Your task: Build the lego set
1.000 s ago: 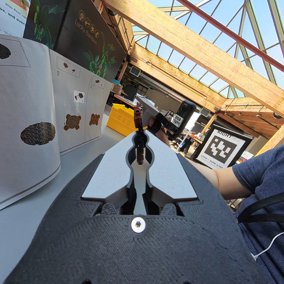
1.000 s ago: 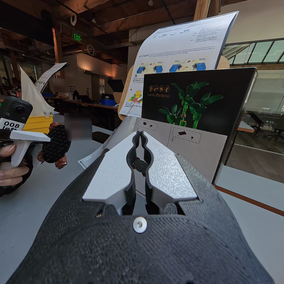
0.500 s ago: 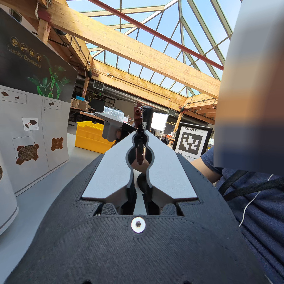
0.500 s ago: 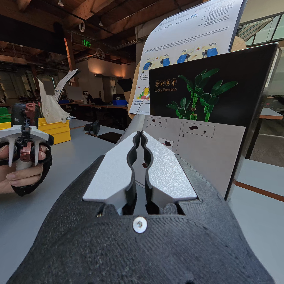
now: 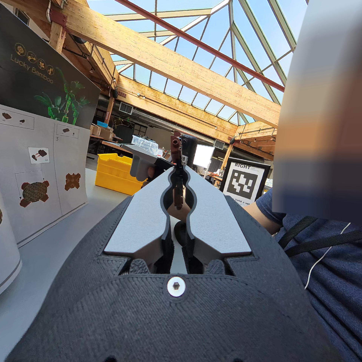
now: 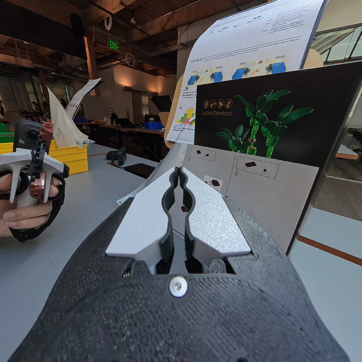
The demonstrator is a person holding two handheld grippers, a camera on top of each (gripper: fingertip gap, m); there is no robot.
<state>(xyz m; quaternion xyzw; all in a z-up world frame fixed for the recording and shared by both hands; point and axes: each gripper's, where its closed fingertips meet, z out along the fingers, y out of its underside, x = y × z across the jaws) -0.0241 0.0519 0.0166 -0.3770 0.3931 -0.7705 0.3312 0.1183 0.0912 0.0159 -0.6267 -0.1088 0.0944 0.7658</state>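
Brown-and-black lego assembly [image 5: 177,172], edge-on, upright, clamped in left hand-held gripper [image 5: 177,170]

Reddish-brown, perhaps partly black lego piece [image 5: 177,172]; yellow bin [image 5: 115,174].

A pitched glass skylight [image 5: 195,58] with pale metal framing is seen overhead, blue sky behind it. It is carried on heavy light-timber beams [image 5: 156,56], crossed by a thin red steel rod [image 5: 205,46]. A grey smooth tabletop [image 6: 82,211] is lit by daylight. Farther back, a dim hall with dark wooden ceiling joists [image 6: 137,17] is observed, with a lit green exit sign [image 6: 113,45], a warm wall lamp glow [image 6: 125,86] and long work tables [image 6: 125,128].
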